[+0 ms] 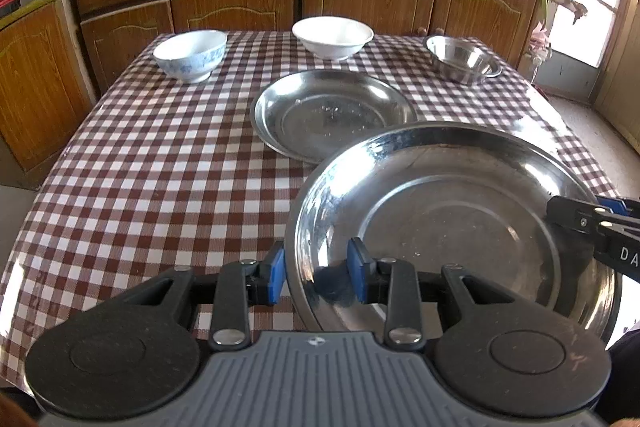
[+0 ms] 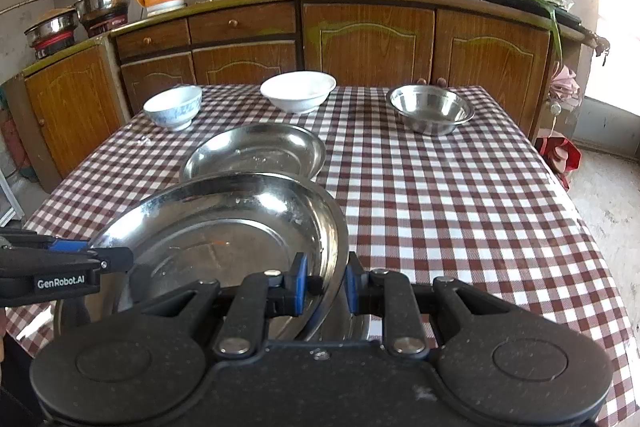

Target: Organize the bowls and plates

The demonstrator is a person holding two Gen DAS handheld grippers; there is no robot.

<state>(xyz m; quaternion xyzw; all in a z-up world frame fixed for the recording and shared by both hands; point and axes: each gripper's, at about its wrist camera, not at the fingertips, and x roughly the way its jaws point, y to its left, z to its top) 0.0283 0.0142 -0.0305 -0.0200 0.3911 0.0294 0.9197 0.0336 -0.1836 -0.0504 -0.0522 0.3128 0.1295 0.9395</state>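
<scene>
— What are your tongs holding?

— Both grip one large round stainless-steel plate [image 1: 452,223], lifted and tilted above the brown-and-white checked tablecloth [image 1: 160,163]. My left gripper [image 1: 316,275] pinches its left rim between narrow blue pads; my right gripper [image 2: 326,285] pinches the opposite rim.

— What else is there?

— A second steel plate [image 2: 256,155] lies flat just beyond. Along the far edge stand a blue-patterned white bowl [image 2: 173,111], a plain white bowl [image 2: 298,91] and a steel bowl [image 2: 430,109].
</scene>
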